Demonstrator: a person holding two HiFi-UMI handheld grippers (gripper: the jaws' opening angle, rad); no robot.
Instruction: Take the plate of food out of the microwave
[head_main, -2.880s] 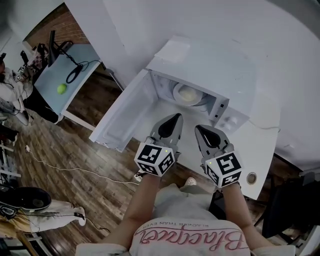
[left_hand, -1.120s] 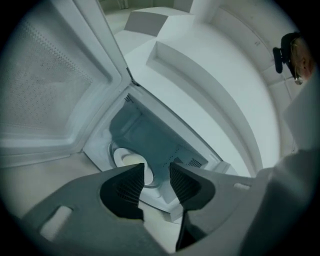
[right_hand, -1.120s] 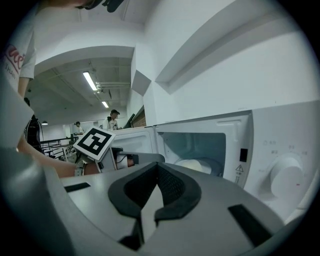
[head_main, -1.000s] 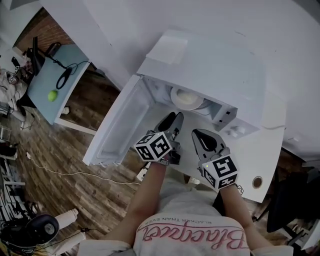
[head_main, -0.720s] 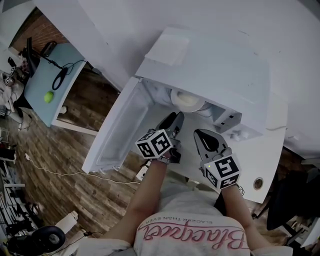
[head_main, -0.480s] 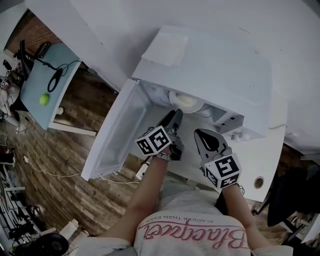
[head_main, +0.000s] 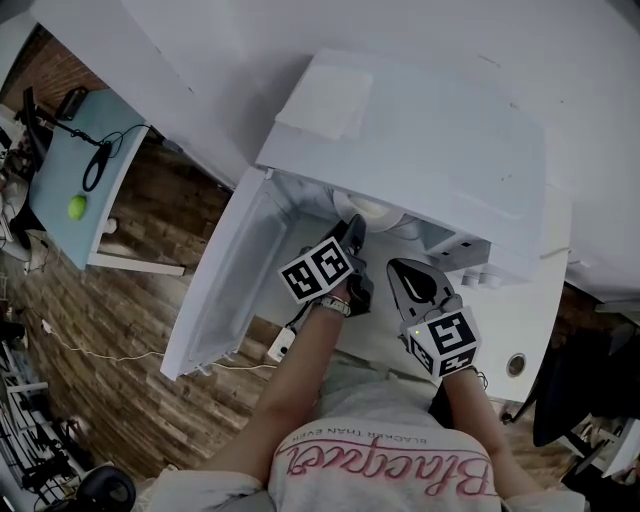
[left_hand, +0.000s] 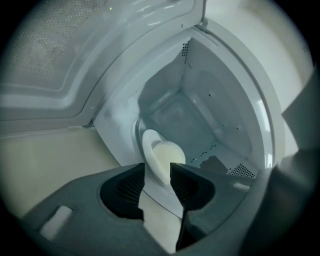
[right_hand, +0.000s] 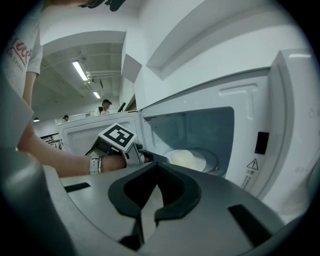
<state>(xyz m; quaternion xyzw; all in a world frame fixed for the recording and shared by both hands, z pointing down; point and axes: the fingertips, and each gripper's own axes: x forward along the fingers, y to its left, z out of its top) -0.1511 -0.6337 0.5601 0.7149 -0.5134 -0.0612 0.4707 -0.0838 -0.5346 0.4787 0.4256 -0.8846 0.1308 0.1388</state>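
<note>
Reaching deeper than it did half a second ago, the left gripper (head_main: 353, 228) now has its jaw tips inside the open microwave (head_main: 430, 130). The right gripper (right_hand: 157, 172) has kept its place just short of the opening, beside its partner and a little behind it. The left gripper's jaws stand a narrow way apart. Seen along them, the near rim of the white plate (left_hand: 149, 147) shows in the gap right at the tips, though whether either jaw touches it cannot be told. A pale mound of food (left_hand: 169, 154) sits on the plate, just ahead of those tips. The plate rests on the turntable (right_hand: 216, 161) on the oven floor, with the back wall well beyond it. The door (head_main: 225, 290) hangs wide to the left of the left gripper, its inner face turned toward the jaws. The marker cube (head_main: 320, 270) rides at the rear of that gripper, above the person's bare forearm. The right gripper's jaws are closed together with nothing between them, and it hovers above the white table (head_main: 525, 320). From its own camera, the left gripper lies ahead and to the left, and the plate ahead and slightly to the right, inside the cavity.
</note>
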